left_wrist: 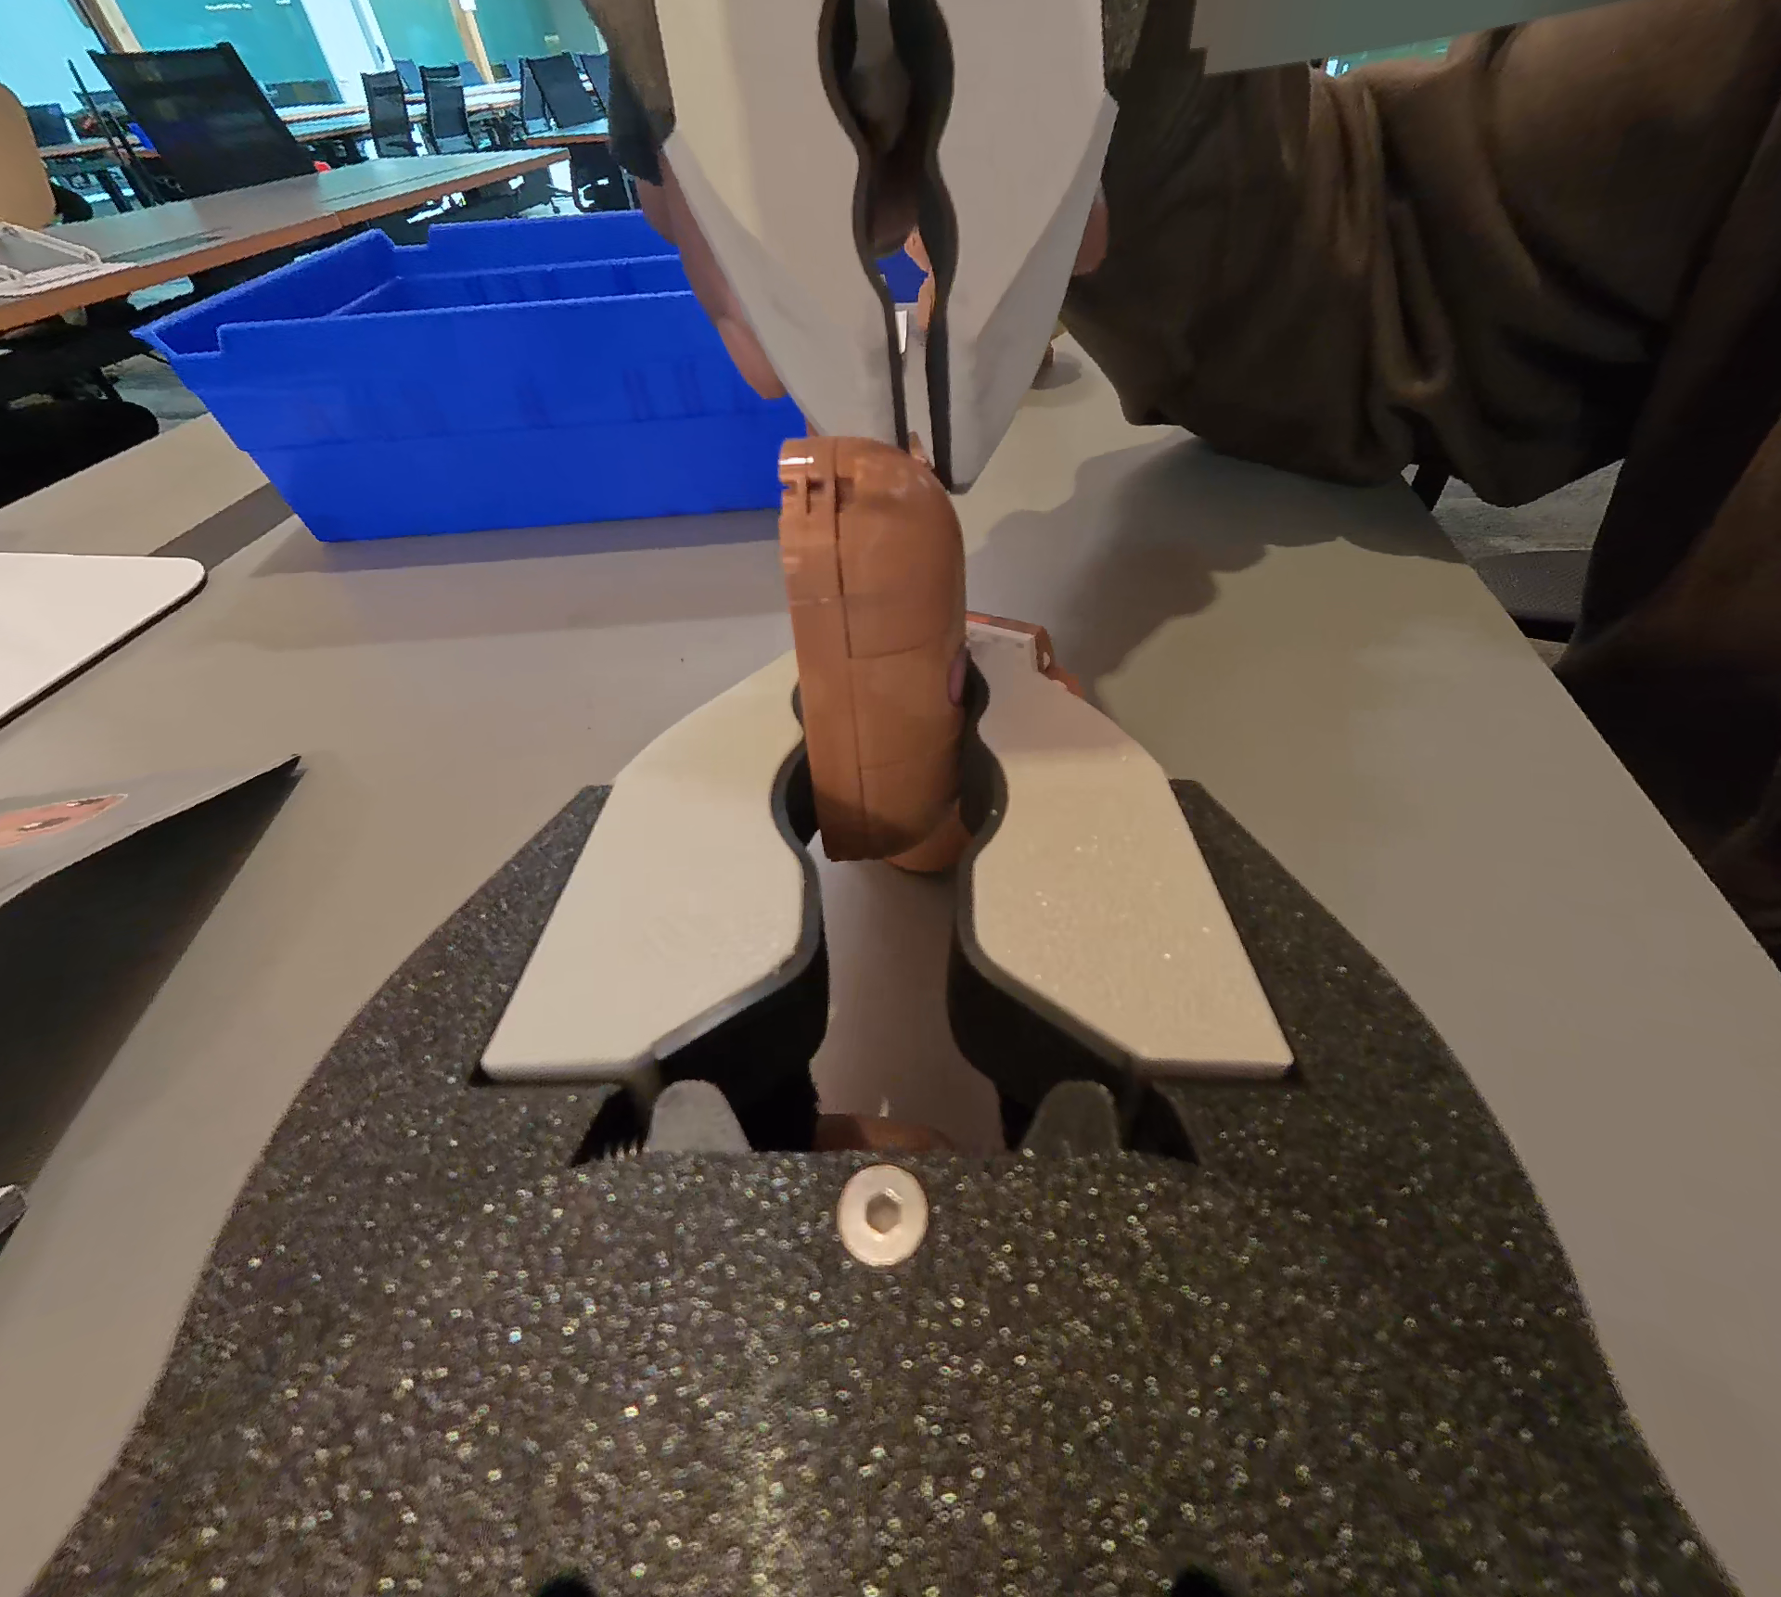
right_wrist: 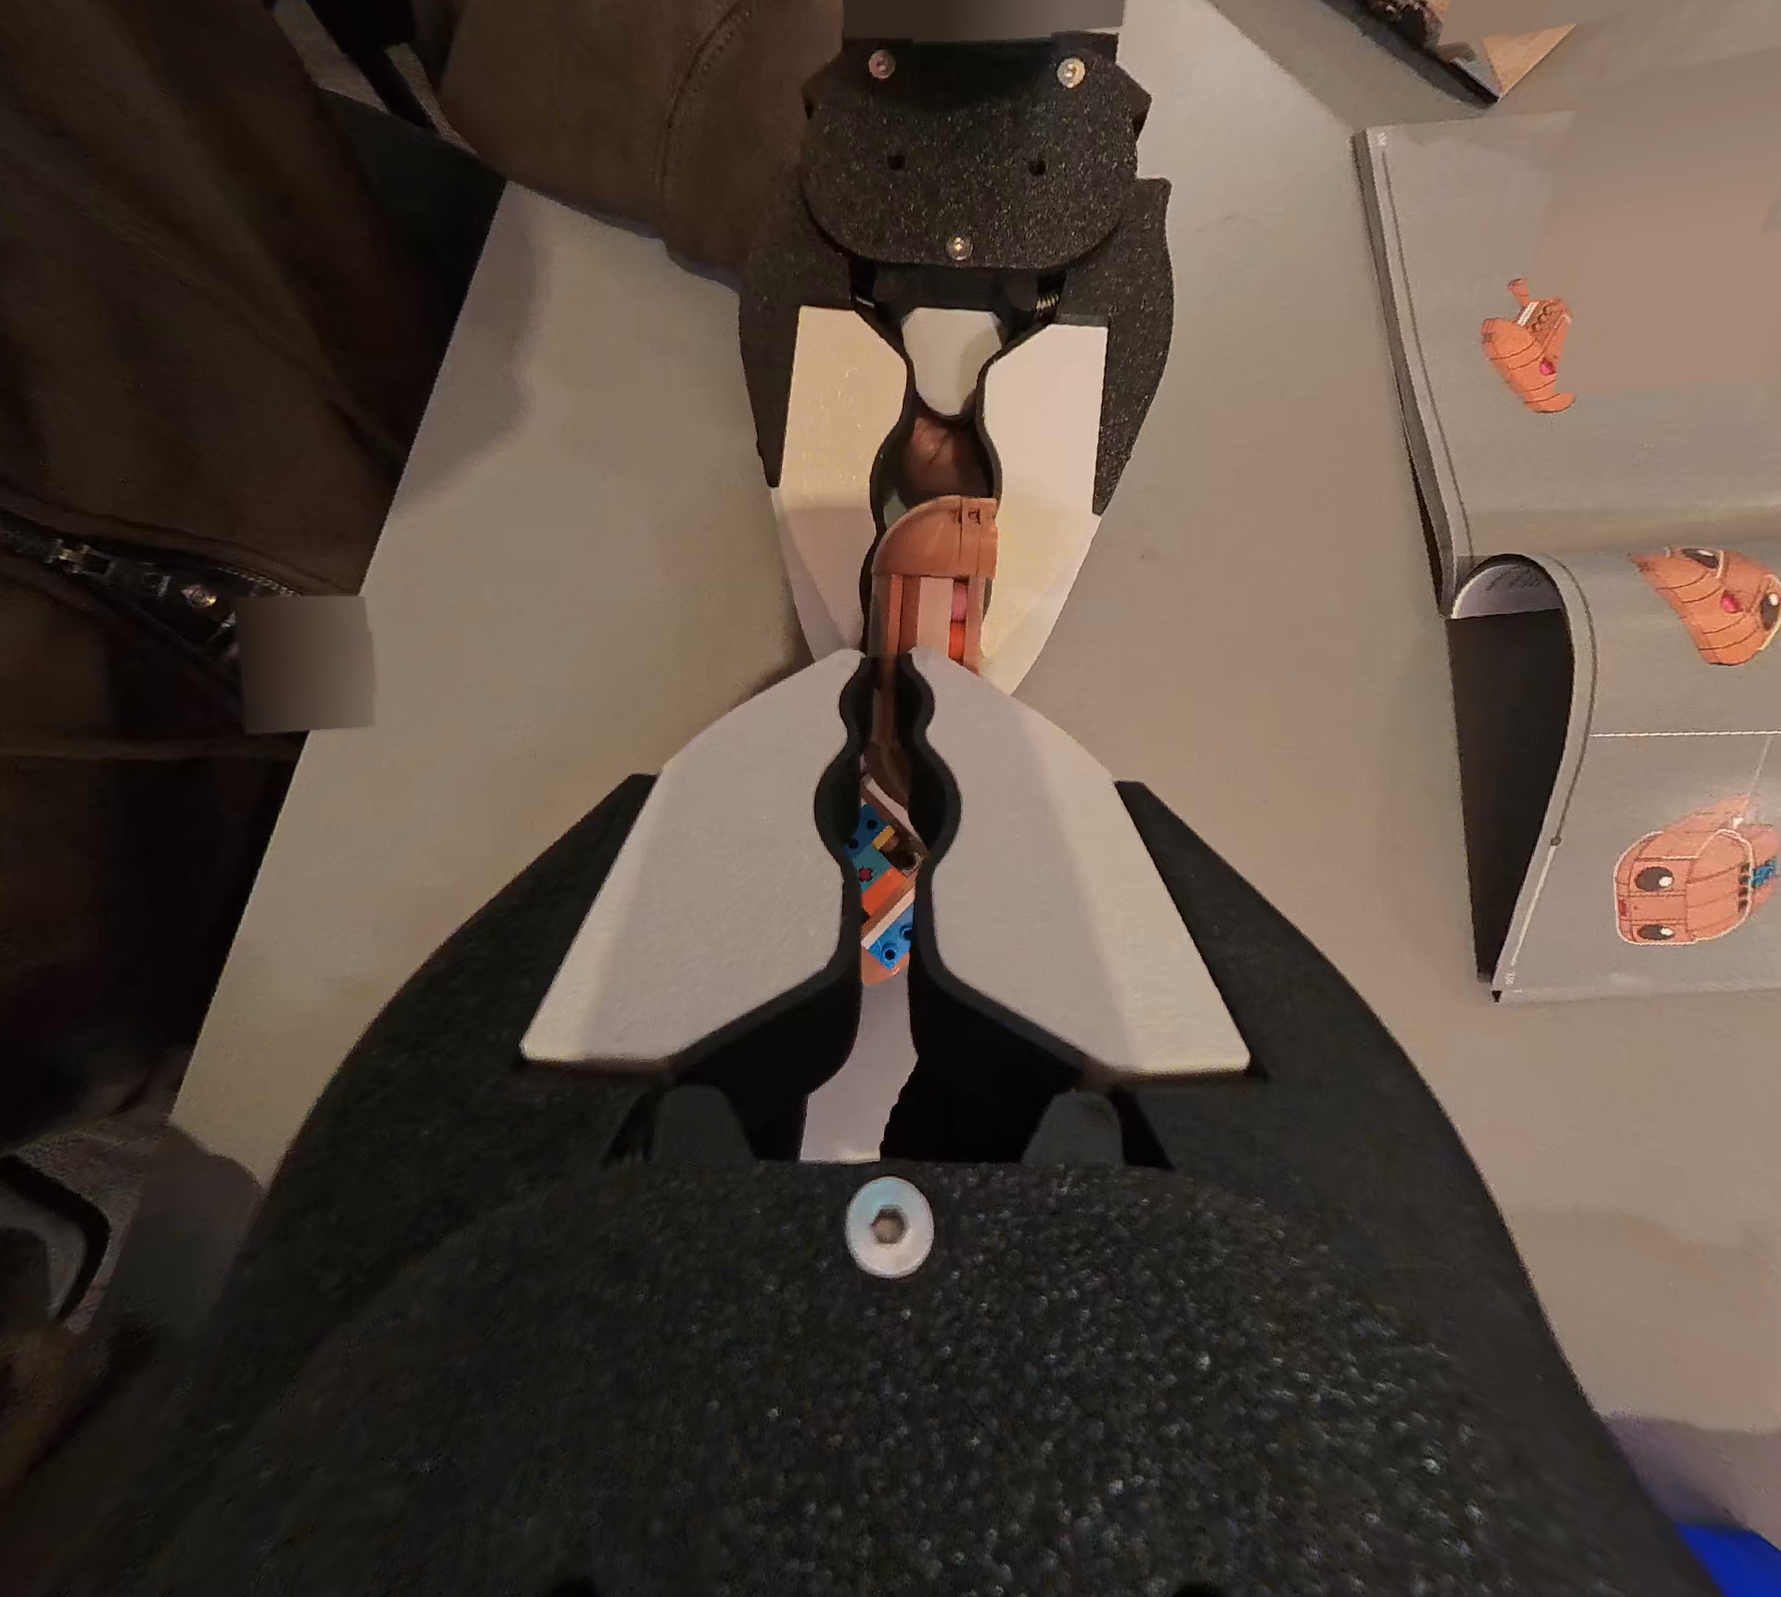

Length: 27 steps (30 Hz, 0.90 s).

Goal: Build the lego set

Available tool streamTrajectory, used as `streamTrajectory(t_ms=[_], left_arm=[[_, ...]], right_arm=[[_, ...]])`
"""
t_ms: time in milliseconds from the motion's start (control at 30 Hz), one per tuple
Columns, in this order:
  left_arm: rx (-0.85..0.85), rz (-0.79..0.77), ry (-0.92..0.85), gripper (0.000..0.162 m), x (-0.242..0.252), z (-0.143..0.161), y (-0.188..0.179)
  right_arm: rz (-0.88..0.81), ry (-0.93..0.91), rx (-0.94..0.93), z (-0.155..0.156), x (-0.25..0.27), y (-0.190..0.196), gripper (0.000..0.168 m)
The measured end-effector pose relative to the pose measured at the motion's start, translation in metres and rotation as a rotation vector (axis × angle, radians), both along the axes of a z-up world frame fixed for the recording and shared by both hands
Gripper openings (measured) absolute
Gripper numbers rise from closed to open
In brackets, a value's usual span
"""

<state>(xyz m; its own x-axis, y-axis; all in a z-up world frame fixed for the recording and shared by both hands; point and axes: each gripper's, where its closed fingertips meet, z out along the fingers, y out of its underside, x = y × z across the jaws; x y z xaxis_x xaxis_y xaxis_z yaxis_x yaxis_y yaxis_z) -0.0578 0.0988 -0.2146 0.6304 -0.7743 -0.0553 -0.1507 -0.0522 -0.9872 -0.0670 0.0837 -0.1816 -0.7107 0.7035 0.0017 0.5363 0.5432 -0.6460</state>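
Left gripper (left_wrist: 882, 765) clamps the brown model (left_wrist: 877, 655); right gripper (left_wrist: 920, 462), nearly closed, pinches its top. Likely best: press straight, brace firmly.

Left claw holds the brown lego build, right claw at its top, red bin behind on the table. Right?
Not quite: the bin is blue, not red, as the left wrist view shows. The rest stands: the left claw holds the brown lego build, with the right claw at its top.
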Motion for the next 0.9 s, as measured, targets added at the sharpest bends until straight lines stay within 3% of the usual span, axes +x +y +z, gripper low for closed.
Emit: streamTrajectory(t_ms=[367,900], left_arm=[[0.002,0.010,-0.017,0.024,-0.0027,0.0021,0.0005],[0.139,0.055,0.067,0.024,-0.0047,0.0092,-0.0012]], right_arm=[[0.000,0.015,-0.064,0.0018,-0.0036,-0.0001,0.004],[0.018,0.058,-0.072,0.0069,-0.0015,-0.0070,0.004]])
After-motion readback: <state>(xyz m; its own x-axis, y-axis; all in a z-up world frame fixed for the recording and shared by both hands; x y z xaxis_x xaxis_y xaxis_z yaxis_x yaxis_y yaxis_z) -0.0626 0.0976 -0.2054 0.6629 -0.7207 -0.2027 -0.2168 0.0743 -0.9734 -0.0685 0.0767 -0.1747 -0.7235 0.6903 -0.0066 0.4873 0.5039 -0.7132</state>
